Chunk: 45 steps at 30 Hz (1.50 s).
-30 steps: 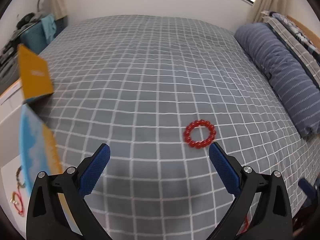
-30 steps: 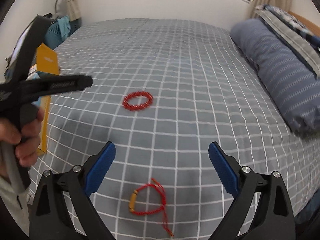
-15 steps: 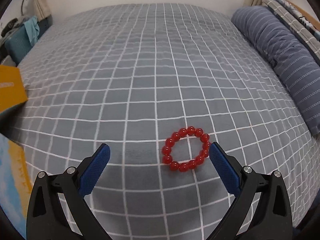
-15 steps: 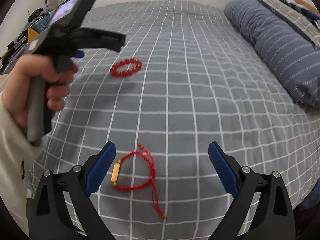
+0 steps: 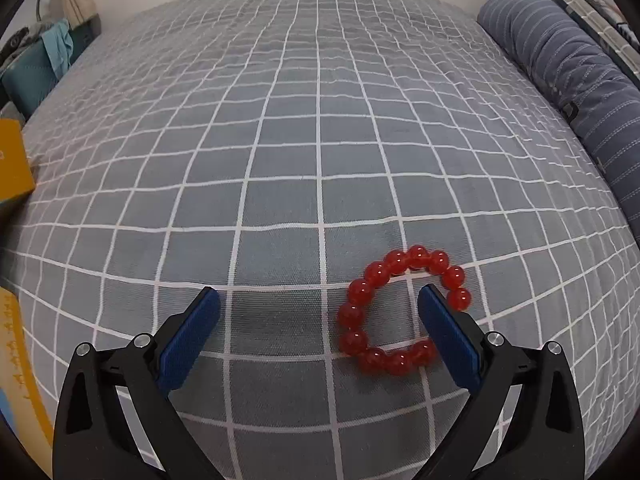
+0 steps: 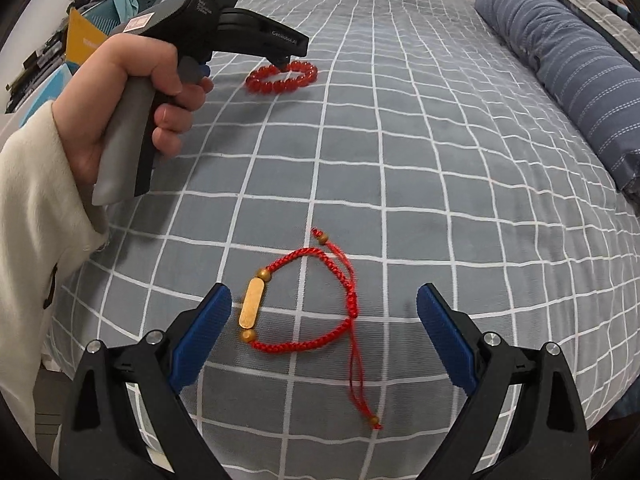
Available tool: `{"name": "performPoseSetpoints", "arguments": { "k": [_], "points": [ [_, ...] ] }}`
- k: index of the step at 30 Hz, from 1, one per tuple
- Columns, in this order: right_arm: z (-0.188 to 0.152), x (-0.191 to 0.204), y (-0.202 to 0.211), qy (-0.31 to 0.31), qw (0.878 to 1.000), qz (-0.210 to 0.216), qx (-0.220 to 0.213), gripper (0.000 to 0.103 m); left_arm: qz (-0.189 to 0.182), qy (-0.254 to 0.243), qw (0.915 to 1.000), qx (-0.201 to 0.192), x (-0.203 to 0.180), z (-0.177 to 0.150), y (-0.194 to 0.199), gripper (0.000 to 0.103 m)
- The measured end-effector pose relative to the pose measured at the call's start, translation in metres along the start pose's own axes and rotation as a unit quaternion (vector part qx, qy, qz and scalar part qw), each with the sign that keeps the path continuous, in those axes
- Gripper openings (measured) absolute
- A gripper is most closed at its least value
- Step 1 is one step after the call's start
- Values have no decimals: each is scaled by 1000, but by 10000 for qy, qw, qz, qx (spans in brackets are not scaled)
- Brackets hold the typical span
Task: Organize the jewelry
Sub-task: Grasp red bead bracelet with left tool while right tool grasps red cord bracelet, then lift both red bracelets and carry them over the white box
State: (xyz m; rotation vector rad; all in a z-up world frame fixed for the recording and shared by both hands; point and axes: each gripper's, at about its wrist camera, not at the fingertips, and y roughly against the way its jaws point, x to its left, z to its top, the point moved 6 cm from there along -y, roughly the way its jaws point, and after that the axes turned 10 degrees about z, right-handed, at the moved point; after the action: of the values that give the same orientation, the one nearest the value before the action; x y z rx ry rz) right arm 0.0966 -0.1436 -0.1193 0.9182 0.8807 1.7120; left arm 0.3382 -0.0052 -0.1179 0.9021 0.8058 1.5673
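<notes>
A red bead bracelet (image 5: 400, 312) lies flat on the grey checked bed (image 5: 304, 128). My left gripper (image 5: 318, 312) is open just above it, and its right finger (image 5: 448, 336) sits inside the ring over its right side. The bead bracelet also shows in the right wrist view (image 6: 282, 77) under the left gripper's tip. A red braided cord bracelet (image 6: 308, 304) with a gold bar lies between the fingers of my open right gripper (image 6: 324, 320), nearer the left finger.
A blue striped pillow (image 5: 576, 80) lies along the bed's right side. An orange box (image 5: 12, 168) and blue items stand off the bed's left edge. The left hand in a cream sleeve (image 6: 40, 208) holds its gripper at the left of the right wrist view.
Both grippers have moved forward and down toward the bed. The bead bracelet now sits at the left gripper's right finger, and the cord bracelet now lies between the right gripper's fingers.
</notes>
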Motion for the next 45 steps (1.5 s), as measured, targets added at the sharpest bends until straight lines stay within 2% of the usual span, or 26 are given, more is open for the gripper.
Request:
{"name": "performPoseSetpoints", "arguments": {
  "k": [3,6,7,8,10,11,13,14,16,17,23,26,45],
  "points": [
    [-2,1,-4,18,10000,27,42,90,15,19,10000,64,-3,1,-8,94],
    [-4,-1,-6,-30,10000,33,72,90,127,23,9999,52,0,-1,-10,86],
    [-5,-1,-7,-44,9999,46,83,89,123,30,9999,33,0,0,-10,79],
    [-6,-1,-7,-49,9999,64,99,85,97,29,9999,27,-1,3,-12,76],
    [-5,-3,-11,-75,9997,140,167,78,51,16,10000,34,-1,3,-11,58],
    [-5,-4,-12,-88,9996,187,179,75,62,-6,10000,41,-1,3,-11,55],
    [-7,-2,-12,-84,9995,227,187,71,22,-57,10000,52,-3,2,-10,37],
    [-6,0,-12,-68,9995,232,180,66,35,-81,10000,47,-3,2,-10,34],
    [-7,2,-12,-62,9995,243,175,60,2,-95,9999,59,-4,3,-10,18],
    [-8,2,-12,-61,9995,240,177,56,-18,-100,9999,74,-4,2,-9,15],
    [-8,1,-9,-67,9998,166,100,20,-89,-96,9999,82,-3,2,-6,13],
    [-8,0,-8,-98,9997,211,61,9,-77,-110,9999,70,-3,2,-5,13],
    [3,3,12,-116,9996,145,-201,9,-386,-117,9991,-103,-5,2,25,13]
  ]
}}
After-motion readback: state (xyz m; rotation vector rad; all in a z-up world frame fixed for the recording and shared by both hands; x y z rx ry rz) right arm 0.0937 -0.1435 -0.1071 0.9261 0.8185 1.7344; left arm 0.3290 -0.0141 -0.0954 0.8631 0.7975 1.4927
